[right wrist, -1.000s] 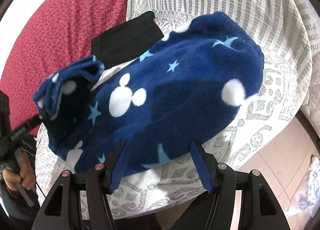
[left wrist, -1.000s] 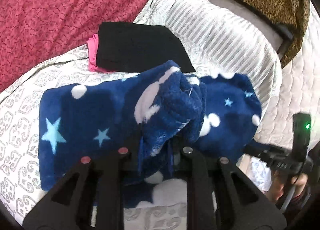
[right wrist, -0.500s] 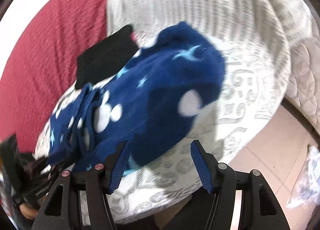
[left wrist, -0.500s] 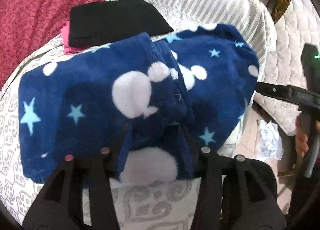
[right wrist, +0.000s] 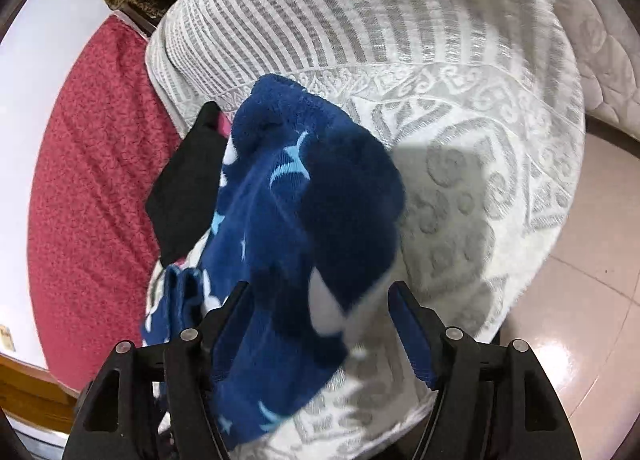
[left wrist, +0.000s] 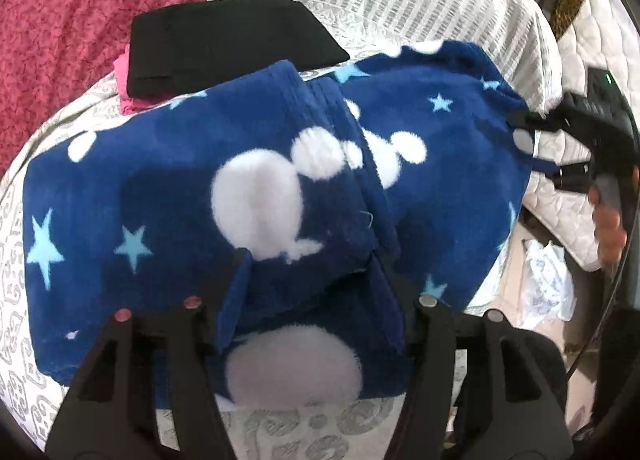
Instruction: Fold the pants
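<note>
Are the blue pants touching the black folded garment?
Touching: the left wrist view shows the blue pants top edge overlapping the black folded garment.

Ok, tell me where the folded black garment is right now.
The folded black garment lies at the upper left of the left wrist view, stacked on a pink garment on the patterned bedspread, just behind the blue fleece pants and beside the red blanket.

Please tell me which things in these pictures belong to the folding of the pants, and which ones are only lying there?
Belong to the job:
- blue fleece pants, already folded over
- left gripper, opening, pants between its fingers
- right gripper, opening, pants between its fingers
- patterned white bedspread, the work surface

Only lying about:
- folded black garment
- pink garment under it
- red blanket
- plastic bag on the floor
</note>
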Demonstrator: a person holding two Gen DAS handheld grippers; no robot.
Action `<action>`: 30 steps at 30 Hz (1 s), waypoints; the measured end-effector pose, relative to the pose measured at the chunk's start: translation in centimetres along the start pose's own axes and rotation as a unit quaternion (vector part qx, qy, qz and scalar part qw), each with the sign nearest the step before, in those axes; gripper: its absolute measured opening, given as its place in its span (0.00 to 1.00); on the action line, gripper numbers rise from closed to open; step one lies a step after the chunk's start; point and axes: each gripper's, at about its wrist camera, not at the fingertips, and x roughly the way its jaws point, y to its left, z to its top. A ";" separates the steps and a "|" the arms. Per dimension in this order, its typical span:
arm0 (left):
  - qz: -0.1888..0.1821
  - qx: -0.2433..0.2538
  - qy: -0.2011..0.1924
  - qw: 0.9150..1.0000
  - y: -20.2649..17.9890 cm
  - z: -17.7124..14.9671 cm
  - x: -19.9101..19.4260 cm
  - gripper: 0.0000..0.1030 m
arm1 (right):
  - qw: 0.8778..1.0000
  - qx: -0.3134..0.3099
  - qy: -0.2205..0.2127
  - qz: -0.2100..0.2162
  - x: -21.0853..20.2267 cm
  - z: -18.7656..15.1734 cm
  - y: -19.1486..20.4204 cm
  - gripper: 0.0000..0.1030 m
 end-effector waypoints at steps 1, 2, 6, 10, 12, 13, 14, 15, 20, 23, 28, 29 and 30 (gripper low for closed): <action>-0.001 0.003 -0.001 1.000 -0.1 0.0 0.0 0.61 | 1.000 -0.002 -0.005 -0.004 0.1 0.2 0.3 0.69; -0.004 0.000 -0.002 1.000 0.0 0.0 0.0 0.61 | 1.000 -0.003 -0.009 -0.004 0.2 0.5 0.5 0.69; -0.027 -0.027 -0.010 0.999 0.4 0.3 -0.3 0.62 | 1.000 -0.018 -0.025 -0.001 0.3 1.3 2.1 0.56; -0.059 -0.057 -0.027 0.996 0.4 0.5 -0.9 0.63 | 0.997 -0.062 -0.050 -0.021 -0.3 1.7 4.7 0.11; -0.065 -0.062 -0.029 0.996 0.5 0.5 -1.0 0.63 | 0.995 -0.077 -0.058 -0.010 -1.0 1.7 6.3 0.09; -0.068 -0.067 -0.028 0.995 0.7 0.4 -1.0 0.63 | 0.993 -0.094 -0.066 -0.007 -1.5 1.6 7.7 0.08; -0.073 -0.075 -0.027 0.994 0.9 0.2 -1.0 0.63 | 0.992 -0.106 -0.072 -0.003 -1.8 1.5 8.7 0.08; -0.078 -0.085 -0.027 0.993 1.3 0.0 -1.0 0.63 | 0.990 -0.120 -0.078 0.002 -2.2 1.3 9.9 0.07; -0.088 -0.142 -0.040 0.985 4.4 -1.5 -2.6 0.63 | 0.970 -0.223 -0.093 0.019 -2.8 -0.9 17.7 0.05; -0.088 -0.177 -0.048 0.979 6.7 -2.5 -3.4 0.63 | 0.966 -0.247 -0.076 0.013 -2.1 -2.3 19.8 0.06; -0.085 -0.192 -0.056 0.976 8.4 -3.2 -3.8 0.63 | 0.987 -0.151 -0.048 -0.041 -1.1 -1.4 13.9 0.47; -0.081 -0.187 -0.056 0.977 8.3 -3.2 -3.7 0.63 | 0.989 -0.127 -0.051 -0.061 -1.3 -1.1 11.8 0.55; -0.077 -0.183 -0.056 0.979 8.2 -3.1 -3.5 0.63 | 0.989 -0.108 -0.054 -0.082 -1.3 -0.8 10.0 0.58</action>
